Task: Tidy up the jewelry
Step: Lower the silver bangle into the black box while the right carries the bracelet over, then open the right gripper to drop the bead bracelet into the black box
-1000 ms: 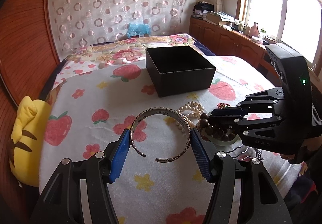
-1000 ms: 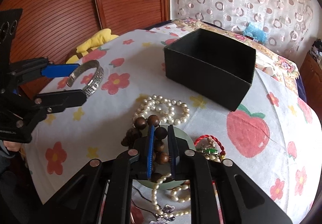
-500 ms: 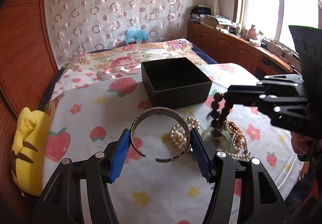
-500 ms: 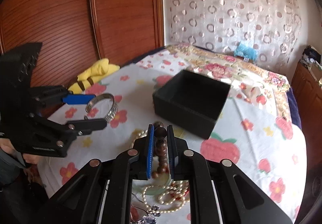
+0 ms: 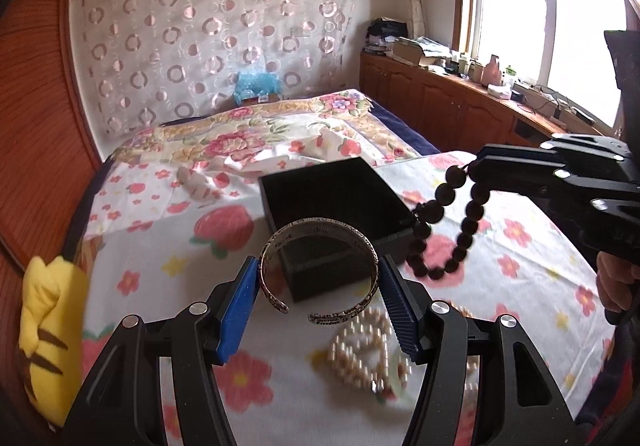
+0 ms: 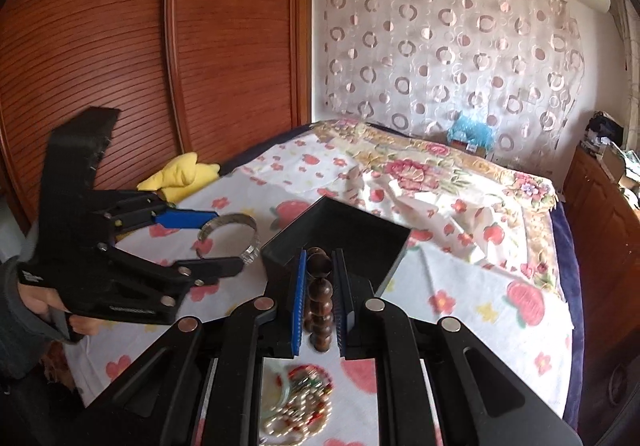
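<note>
left wrist: silver cuff bracelet level, opening toward camera, pinched across its width by left gripper, just before black box | dark bead bracelet dangles from right gripper beside box's right corner | right wrist: beads clamped, strand running lengthwise between narrow right gripper, box just ahead.

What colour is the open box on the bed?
Black, inside and outside; the box shows best in the left wrist view.
</note>
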`<move>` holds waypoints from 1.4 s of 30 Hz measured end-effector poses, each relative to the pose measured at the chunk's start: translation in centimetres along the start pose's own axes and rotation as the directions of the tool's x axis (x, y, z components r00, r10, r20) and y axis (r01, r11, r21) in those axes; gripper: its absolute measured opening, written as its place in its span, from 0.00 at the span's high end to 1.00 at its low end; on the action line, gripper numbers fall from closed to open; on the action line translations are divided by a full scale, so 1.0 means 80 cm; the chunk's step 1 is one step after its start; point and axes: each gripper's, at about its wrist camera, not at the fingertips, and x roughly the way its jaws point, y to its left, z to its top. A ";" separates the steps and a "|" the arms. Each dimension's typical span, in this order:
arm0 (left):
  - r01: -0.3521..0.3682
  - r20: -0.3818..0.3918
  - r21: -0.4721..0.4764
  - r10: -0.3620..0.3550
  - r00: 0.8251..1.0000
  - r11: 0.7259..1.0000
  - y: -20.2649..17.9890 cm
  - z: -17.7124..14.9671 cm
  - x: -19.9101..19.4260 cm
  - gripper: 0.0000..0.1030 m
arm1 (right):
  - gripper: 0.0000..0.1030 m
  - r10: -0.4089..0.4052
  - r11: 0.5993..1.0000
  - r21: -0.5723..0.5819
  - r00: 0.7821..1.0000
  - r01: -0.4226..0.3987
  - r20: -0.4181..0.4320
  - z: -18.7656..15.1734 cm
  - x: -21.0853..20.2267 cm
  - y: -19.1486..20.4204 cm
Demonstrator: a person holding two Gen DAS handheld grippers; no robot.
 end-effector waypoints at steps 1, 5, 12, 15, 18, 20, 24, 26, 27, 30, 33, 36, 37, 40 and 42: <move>0.002 -0.004 0.000 -0.002 1.000 1.000 0.000 0.007 0.009 0.44 | 0.86 -0.003 1.000 0.006 1.000 0.003 0.004 0.004 0.001 -0.006; 0.010 -0.020 -0.002 -0.010 1.000 1.000 0.002 0.026 0.041 0.44 | 0.86 -0.014 1.000 0.014 1.000 0.013 0.016 0.017 0.008 -0.025; 0.025 -0.018 -0.001 -0.025 1.000 1.000 0.004 0.052 0.078 0.47 | 0.86 -0.014 0.999 0.030 1.000 0.014 0.027 0.031 0.021 -0.051; 0.029 -0.030 0.005 -0.029 0.999 1.000 0.004 0.058 0.091 0.47 | 0.86 -0.012 0.999 0.037 1.000 0.011 0.022 0.033 0.029 -0.060; 0.019 -0.044 0.016 -0.018 0.999 1.000 0.004 0.061 0.101 0.47 | 0.86 -0.009 0.999 0.044 1.000 0.008 0.016 0.033 0.038 -0.065; 0.017 -0.042 0.008 -0.017 0.999 1.000 0.009 0.060 0.100 0.47 | 0.86 -0.005 0.999 0.047 1.000 0.005 0.016 0.034 0.041 -0.067; 0.000 -0.026 -0.009 0.000 1.000 1.000 0.022 0.058 0.085 0.47 | 0.86 0.002 0.999 0.047 1.000 -0.003 0.021 0.035 0.046 -0.063; -0.007 -0.019 -0.022 0.006 1.000 1.000 0.030 0.054 0.075 0.47 | 0.86 0.009 0.999 0.042 1.000 -0.009 0.021 0.038 0.049 -0.062; -0.010 -0.017 -0.025 0.009 1.000 1.000 0.032 0.053 0.071 0.47 | 0.86 0.010 0.999 0.039 1.000 -0.010 0.021 0.040 0.050 -0.060; -0.019 -0.006 -0.038 0.019 1.000 0.999 0.041 0.046 0.057 0.47 | 0.86 0.020 0.999 0.035 1.000 -0.021 0.022 0.045 0.056 -0.056; -0.033 0.000 -0.050 0.033 0.999 0.998 0.047 0.038 0.044 0.45 | 0.86 0.032 0.999 0.034 0.999 -0.032 0.006 0.047 0.069 -0.051; -0.045 0.006 -0.063 0.046 0.999 0.997 0.052 0.029 0.033 0.34 | 0.86 0.030 0.999 0.035 0.999 -0.029 -0.024 0.045 0.085 -0.048; -0.046 0.006 -0.066 0.047 0.999 0.997 0.053 0.026 0.030 0.34 | 0.86 0.022 0.999 0.035 0.999 -0.021 -0.036 0.042 0.092 -0.047; -0.049 0.005 -0.074 0.050 0.999 0.996 0.054 0.017 0.021 0.32 | 0.86 0.019 0.999 0.052 0.998 -0.016 -0.058 0.036 0.105 -0.049; -0.051 0.004 -0.076 0.052 0.999 0.996 0.054 0.011 0.016 0.32 | 0.86 0.020 0.998 0.066 0.997 -0.016 -0.069 0.033 0.111 -0.050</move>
